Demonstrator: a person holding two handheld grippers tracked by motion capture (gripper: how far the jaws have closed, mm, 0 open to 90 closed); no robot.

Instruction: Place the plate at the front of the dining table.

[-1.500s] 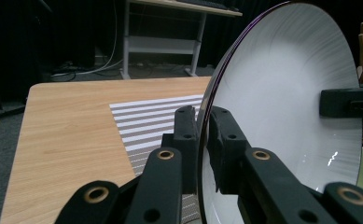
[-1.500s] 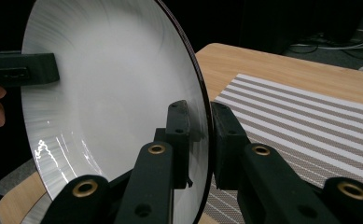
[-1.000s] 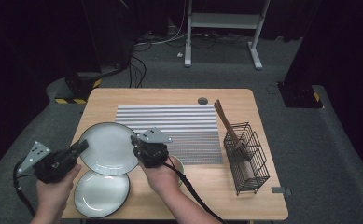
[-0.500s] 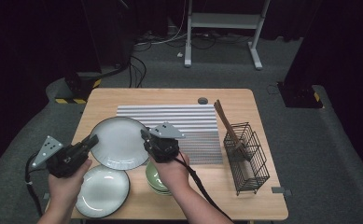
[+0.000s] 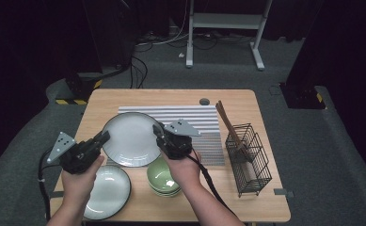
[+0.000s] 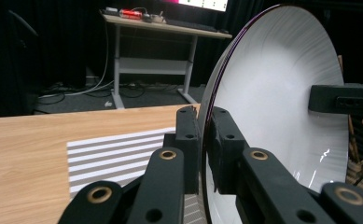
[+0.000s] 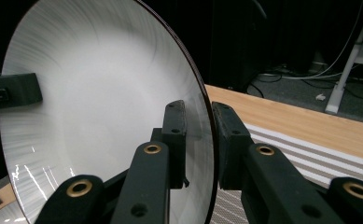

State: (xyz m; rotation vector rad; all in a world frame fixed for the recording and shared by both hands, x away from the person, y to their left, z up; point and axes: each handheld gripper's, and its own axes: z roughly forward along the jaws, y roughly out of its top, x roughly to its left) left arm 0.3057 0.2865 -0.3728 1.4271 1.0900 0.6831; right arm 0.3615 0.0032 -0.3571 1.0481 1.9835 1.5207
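The large white plate (image 5: 131,139) with a dark rim is held above the left part of the counter (image 5: 124,98), over the near-left corner of the striped mat (image 5: 190,115). In the high view its hollow face looks up toward the camera. A round plate has no long axis to speak of; the line between the two grips runs across the counter from left to right.

The left hand-held gripper (image 5: 103,138) pinches the plate's left rim. In the left gripper view its two black jaws are pressed together on the thin edge (image 6: 206,135), one pad on each face. The right hand-held gripper (image 5: 158,133) pinches the opposite rim in the same way, its jaws closed on the edge (image 7: 207,140) with the white face to one side and the back to the other. Each gripper view also shows the other gripper's jaw as a dark block on the far rim.

Under and near the plate, a second white plate (image 5: 106,190) lies flat at the counter's near-left corner, below the left hand (image 5: 79,176). A stack of green bowls (image 5: 162,179) sits just beside it, partly covered by the right hand (image 5: 183,165); how many bowls are stacked is hard to tell. At the right side stands a black wire basket (image 5: 251,157) with a wooden utensil (image 5: 227,123), possibly chopsticks, leaning out of it, well apart from the plate. Cables trail from both grippers toward the near edge.
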